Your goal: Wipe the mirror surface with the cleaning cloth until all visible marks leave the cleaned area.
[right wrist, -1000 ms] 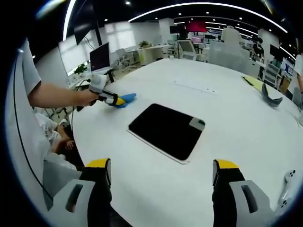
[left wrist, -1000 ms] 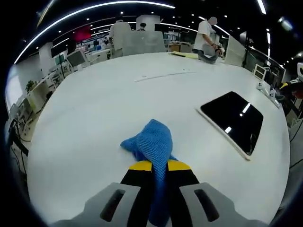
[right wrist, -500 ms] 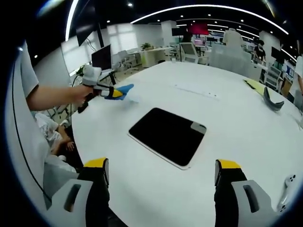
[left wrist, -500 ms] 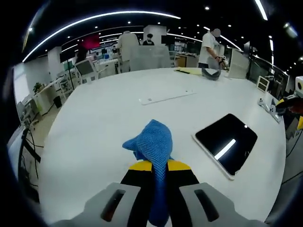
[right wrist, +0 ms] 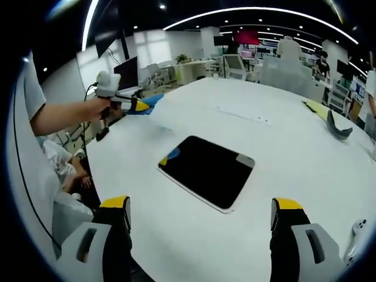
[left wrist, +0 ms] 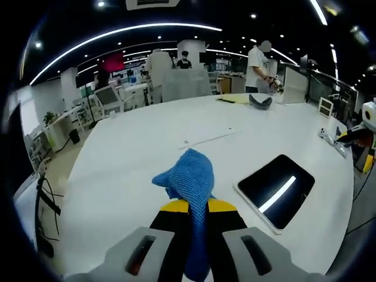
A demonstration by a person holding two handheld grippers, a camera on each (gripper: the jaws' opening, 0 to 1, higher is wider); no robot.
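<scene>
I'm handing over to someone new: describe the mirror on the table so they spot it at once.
On the big white round table, look ahead of the right tool. The mirror lies flat there, a dark rectangular slab with a pale edge. It reflects a ceiling light strip, unlike the matte blue cloth that the left tool holds.

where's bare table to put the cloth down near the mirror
Bare white table lies between the right tongs and the mirror, and beyond the mirror up to the thin strip. The far right edge is busier, by the dark curved object.
</scene>
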